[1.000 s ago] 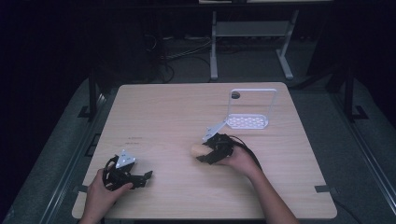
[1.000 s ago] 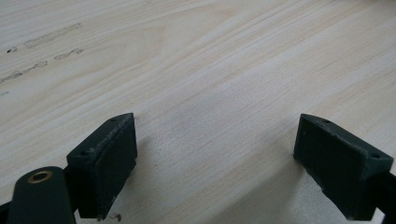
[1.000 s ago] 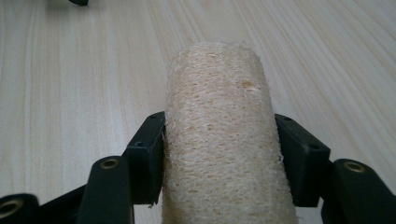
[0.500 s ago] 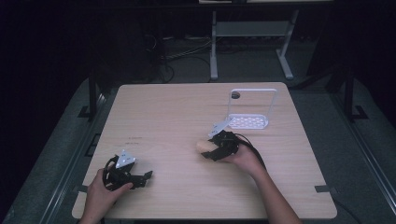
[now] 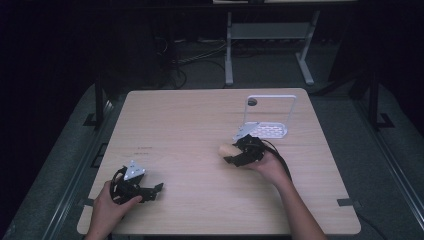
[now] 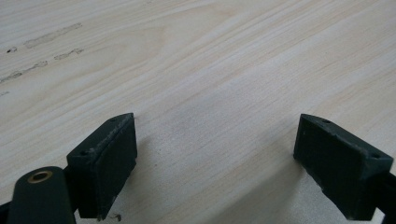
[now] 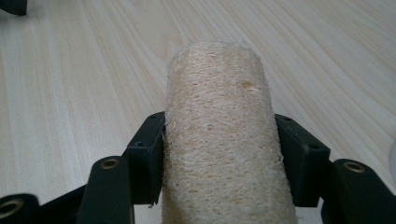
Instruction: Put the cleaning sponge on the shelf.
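Note:
A tan loofah roll (image 7: 219, 140) stands between the two black jaws in the right gripper view, and both pads press on its sides. From above, the loofah roll (image 5: 226, 149) sticks out to the left of my right gripper (image 5: 235, 154), held a little over the wooden table (image 5: 190, 120) right of its middle. My left gripper (image 5: 152, 191) rests near the table's front left corner. Its jaws stand wide apart in the left gripper view (image 6: 215, 154), with only bare wood between them.
A white rack (image 5: 270, 117) with a perforated base and an upright frame stands at the back right, just behind my right gripper. Beyond the table's far edge are a metal stand (image 5: 265, 45) and cables on a dark floor.
My right gripper has carried the loofah roll a short way to the right and toward the white rack. The left gripper has stayed where it was.

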Tool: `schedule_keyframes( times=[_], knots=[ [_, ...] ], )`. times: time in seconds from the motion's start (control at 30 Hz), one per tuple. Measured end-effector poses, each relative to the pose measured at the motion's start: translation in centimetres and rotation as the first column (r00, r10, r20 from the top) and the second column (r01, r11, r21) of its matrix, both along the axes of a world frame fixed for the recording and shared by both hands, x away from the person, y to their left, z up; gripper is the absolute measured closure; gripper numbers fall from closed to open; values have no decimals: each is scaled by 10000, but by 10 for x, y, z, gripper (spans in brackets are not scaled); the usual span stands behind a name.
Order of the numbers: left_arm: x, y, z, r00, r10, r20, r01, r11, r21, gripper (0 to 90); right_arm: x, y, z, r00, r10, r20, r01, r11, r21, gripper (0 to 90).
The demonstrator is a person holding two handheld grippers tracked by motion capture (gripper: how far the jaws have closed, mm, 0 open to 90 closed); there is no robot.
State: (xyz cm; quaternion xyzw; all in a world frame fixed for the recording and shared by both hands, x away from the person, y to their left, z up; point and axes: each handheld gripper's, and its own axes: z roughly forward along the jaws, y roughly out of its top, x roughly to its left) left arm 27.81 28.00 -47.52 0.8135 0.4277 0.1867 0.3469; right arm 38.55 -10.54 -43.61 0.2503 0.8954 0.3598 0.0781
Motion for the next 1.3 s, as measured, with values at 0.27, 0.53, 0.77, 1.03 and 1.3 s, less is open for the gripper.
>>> schedule_keyframes(
  times=[0.27,0.53,0.77,1.03,1.3],
  knots=[
    [0,0,0,10000,0,-1,0,10000,-1,128,4,-12,2,9986,-509,118,510,9987,-67,407],
    [0,0,0,10000,-1,0,1,10000,0,128,8,-24,2,9940,-1074,195,1076,9941,-118,407],
    [0,0,0,10000,8,2,-8,10000,-9,128,12,-36,3,9890,-1448,313,1452,9893,-101,408],
    [0,0,0,10000,6,-23,-6,10000,-1,128,19,-51,4,9779,-2046,438,2053,9786,-129,408],
    [0,0,0,10000,13,-23,-13,10000,-6,129,25,-62,4,9669,-2503,494,2512,9678,-134,409]
  ],
)
